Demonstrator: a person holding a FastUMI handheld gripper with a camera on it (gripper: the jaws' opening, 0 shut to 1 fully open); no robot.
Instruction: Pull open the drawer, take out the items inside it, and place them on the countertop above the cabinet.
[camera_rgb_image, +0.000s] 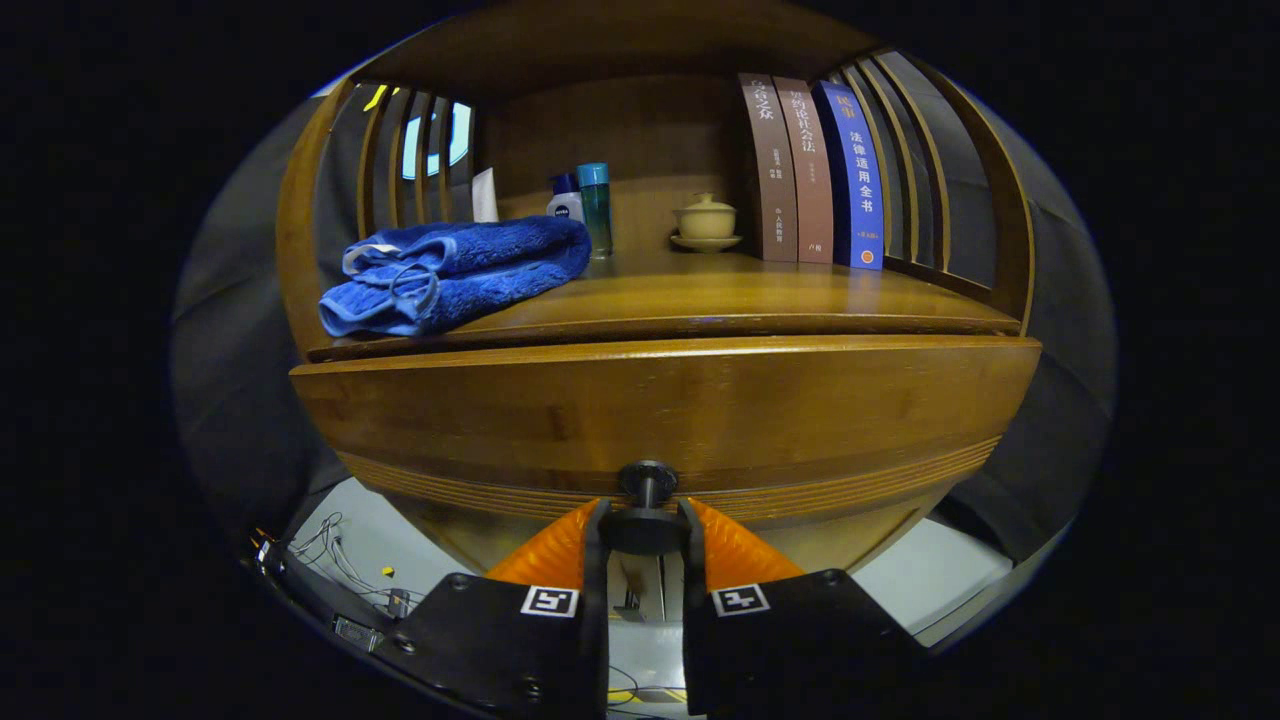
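The fingers (645, 530) are closed on the dark round knob (646, 482) of the drawer (660, 410), one on each side of the knob's disc, pressing it between them. The drawer's wooden front spans the cabinet just below the counter (720, 295); its top edge stands slightly forward of the counter's front edge, so it looks a little way out, but nothing of its inside can be seen and what it holds cannot be told.

On the counter, a folded blue towel (455, 272) lies at the left front corner, reaching back toward the middle. Behind it near the back edge stand a white bottle with a blue cap (565, 200) and a taller teal bottle (595, 208), just beside each other, with a white upright item (485, 195) to their left, partly hidden by the towel. A small cream lidded cup (706, 217) sits on its saucer (706, 242) near the back middle; its lid is on, so its contents are hidden. At the right back, three books (815, 170) stand upright, touching side by side against the slatted side rail (930, 170).
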